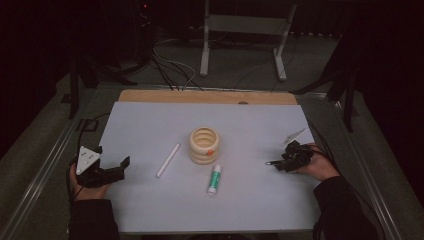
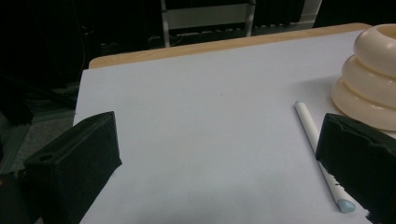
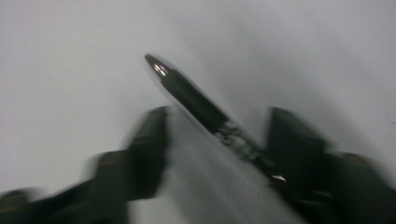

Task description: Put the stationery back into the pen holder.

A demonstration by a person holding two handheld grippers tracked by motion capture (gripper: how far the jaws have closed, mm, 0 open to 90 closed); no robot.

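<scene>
Nearest the person, the left gripper [image 1: 111,169] rests at about eight o'clock on the white sheet [image 1: 150,120], its jaws spread wide with nothing between them. It looks parked there, out of the way while the other hand works. In the left gripper view a white pen [image 2: 319,154] lies just beside one jaw, not touched.

Over at four o'clock the right gripper [image 1: 278,163] sits low in the person's right hand [image 1: 312,167], with a dark pen [image 3: 201,108] lying slantwise between its jaws, metal tip pointing away across the sheet. The right gripper view is smeared; the pen's rear end meets one jaw, but a gap stands between the shaft and the other, so I would call the jaws part-closed around it and not yet clamped. My guess is the pen is being picked up to go into the holder.

A green-and-white glue stick [image 1: 215,179] lies near six o'clock of the centre. Just beyond stands the cream ringed pen holder [image 1: 204,145], open-topped, a small orange spot on its side. The white pen lies at its nine o'clock. Farthest off, the wooden table edge [image 1: 207,96] runs along twelve o'clock.
</scene>
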